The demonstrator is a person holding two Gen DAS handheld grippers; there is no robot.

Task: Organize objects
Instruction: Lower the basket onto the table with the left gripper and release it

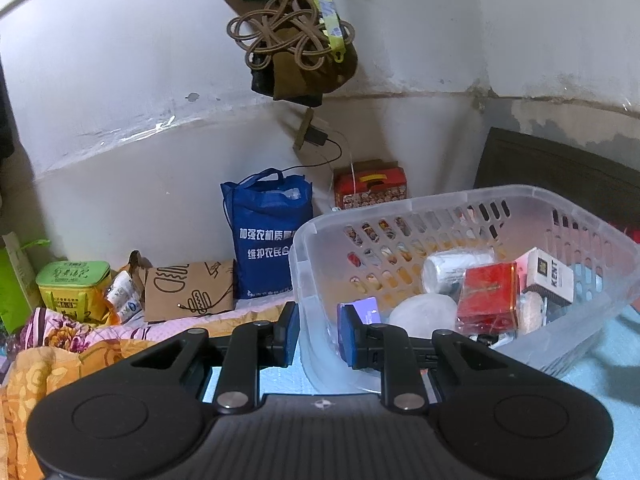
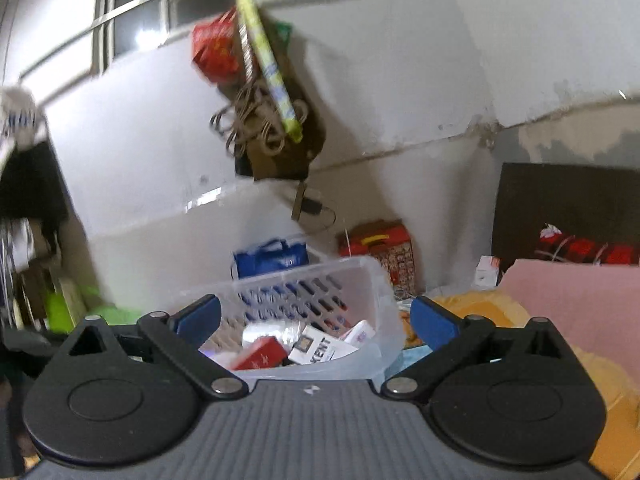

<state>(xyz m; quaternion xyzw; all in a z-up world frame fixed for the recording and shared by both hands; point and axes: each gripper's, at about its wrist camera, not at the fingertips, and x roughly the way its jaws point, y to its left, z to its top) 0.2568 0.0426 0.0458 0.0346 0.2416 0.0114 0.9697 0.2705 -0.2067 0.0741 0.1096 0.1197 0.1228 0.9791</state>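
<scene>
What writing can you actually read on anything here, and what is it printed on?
"KENT": white box in the clear basket.
"加强农机质", "维护农民合": blue bag, the ends cut off by the basket.
Green tin, red boxes: print too small or blurred.

The basket (image 2: 280,280) has its near wall hidden, and the whole right-wrist view is motion-blurred.
</scene>
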